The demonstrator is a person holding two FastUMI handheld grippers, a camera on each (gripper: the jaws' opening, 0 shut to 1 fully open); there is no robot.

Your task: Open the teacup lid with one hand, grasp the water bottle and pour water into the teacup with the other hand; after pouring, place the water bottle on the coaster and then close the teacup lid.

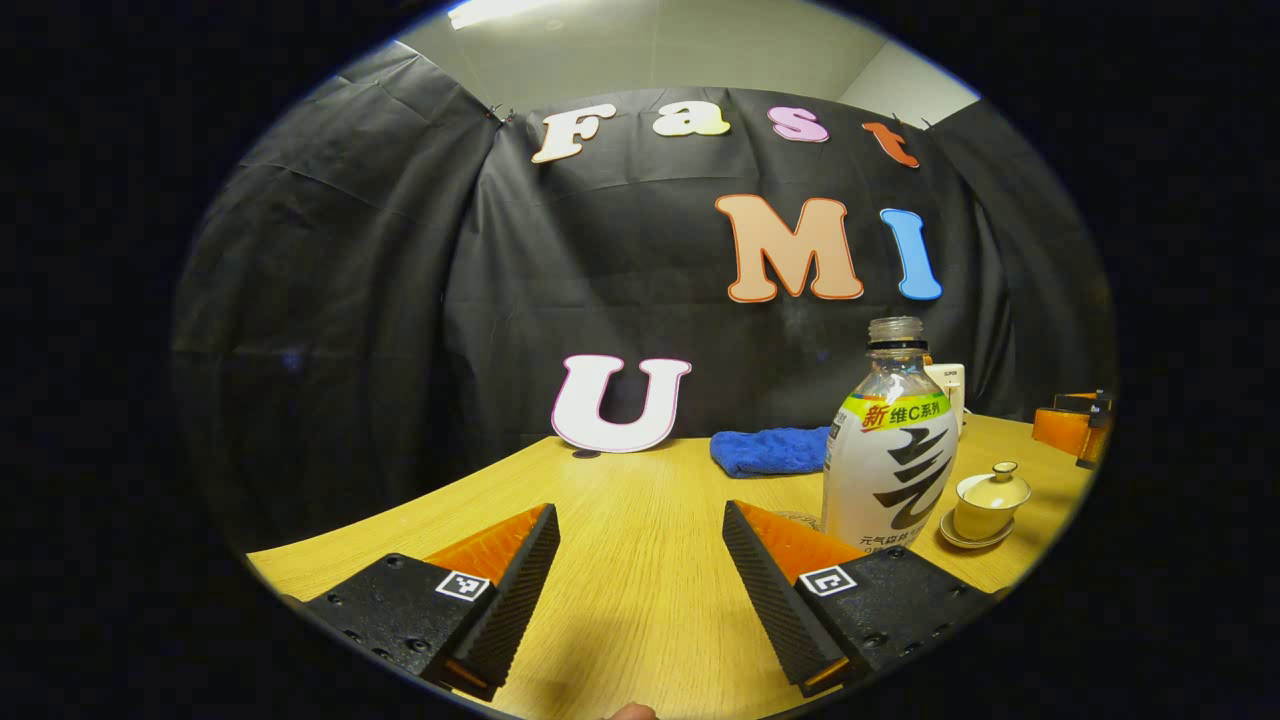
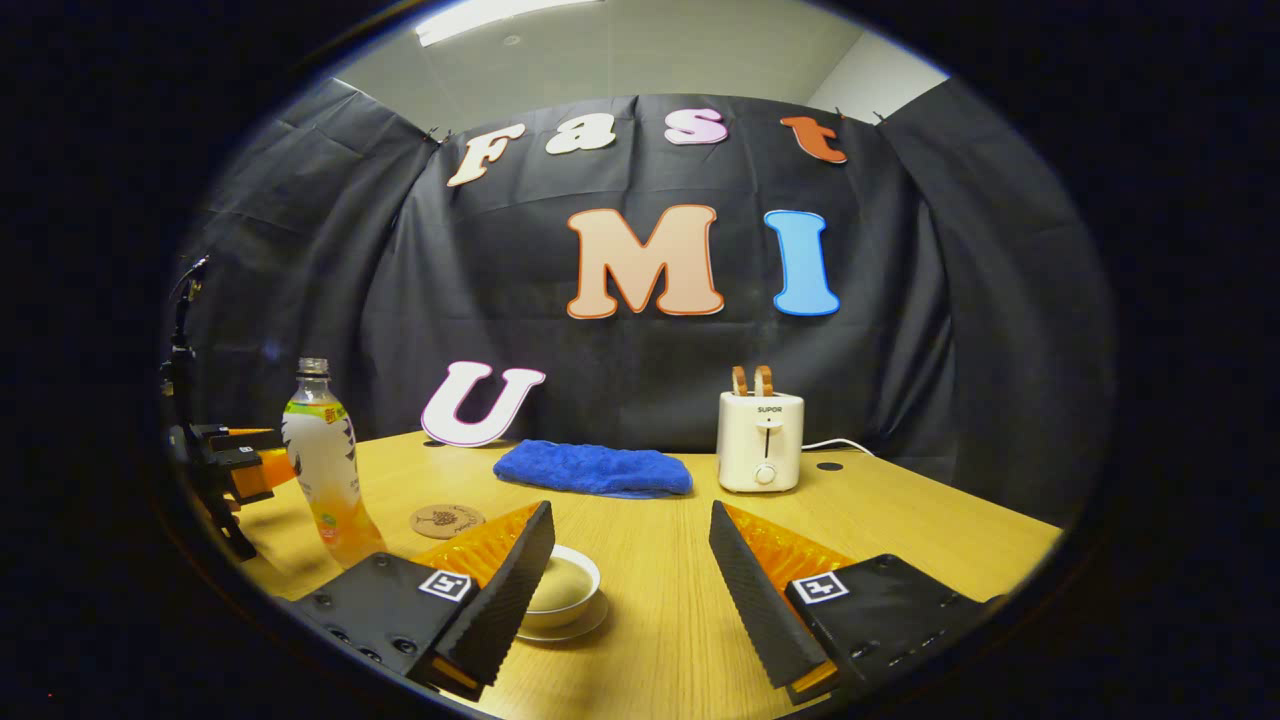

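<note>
1. Teacup sits on its saucer on the table, just in front of the right gripper, beside its left finger. In the left gripper view the lid with its small knob is on the cup.
2. Teacup and lid look like glazed ceramic: light, hard, slick and breakable. I judge the knob the only sound hold, pinched from above and lifted straight.
3. Bottle stands uncapped just left of the teacup, part full, so middling heavy and quick to spill. Its thin plastic would give under a hard squeeze; the labelled waist seems the best grip.
4. Right gripper is spread wide and holds nothing. Left gripper is also spread and empty, left of the bottle.
5. Coaster lies behind the teacup, near the bottle's foot.
6. Cloth and toaster stand well behind the teacup, leaving bare table around it. The near table edge lies close under both grippers, so the saucer has little margin that way.
</note>
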